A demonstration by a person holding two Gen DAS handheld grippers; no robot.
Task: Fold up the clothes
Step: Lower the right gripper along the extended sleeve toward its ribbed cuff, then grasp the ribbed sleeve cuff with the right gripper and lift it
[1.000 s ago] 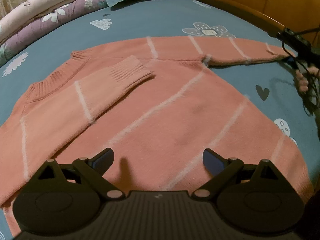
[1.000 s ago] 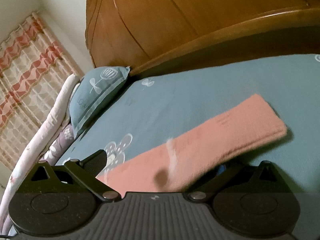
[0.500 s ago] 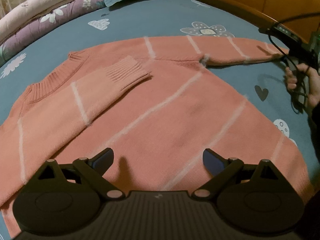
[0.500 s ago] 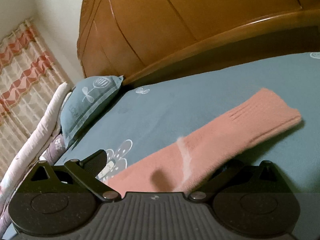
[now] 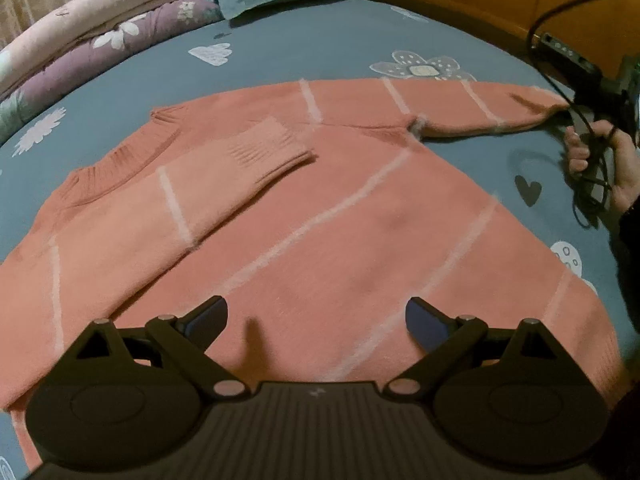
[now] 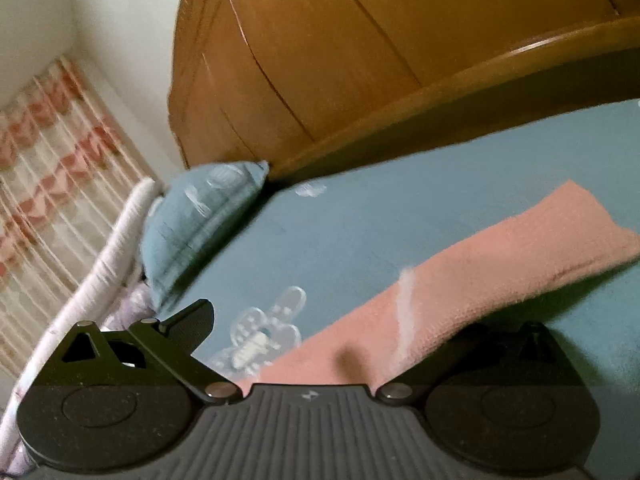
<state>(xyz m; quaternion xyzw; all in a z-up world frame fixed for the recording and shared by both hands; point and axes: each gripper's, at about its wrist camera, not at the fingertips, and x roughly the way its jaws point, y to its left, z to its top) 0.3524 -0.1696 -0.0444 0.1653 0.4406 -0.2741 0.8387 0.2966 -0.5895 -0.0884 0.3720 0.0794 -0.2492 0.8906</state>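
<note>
Sweater (image 5: 320,240) unmoved, right claw (image 6: 332,320) lifts far sleeve (image 6: 500,272) higher, view tilted

A pink sleeve (image 6: 480,276) with one pale stripe is lying across the right gripper (image 6: 340,320) — draping over its right finger, whose tip is hidden, so its grip is unclear. Beyond the sleeve, the teal bedsheet (image 6: 400,216) is stretching to the wooden headboard (image 6: 360,60); a teal pillow (image 6: 200,216) is leaning beside that headboard.

Each claw (image 5: 316,320) was black, with a ribbed base, round side housings, silver pivot screws and blue-padded fingertips (image 5: 426,322); a dark sleeve (image 5: 630,240) and black cables (image 5: 592,184) showed.
</note>
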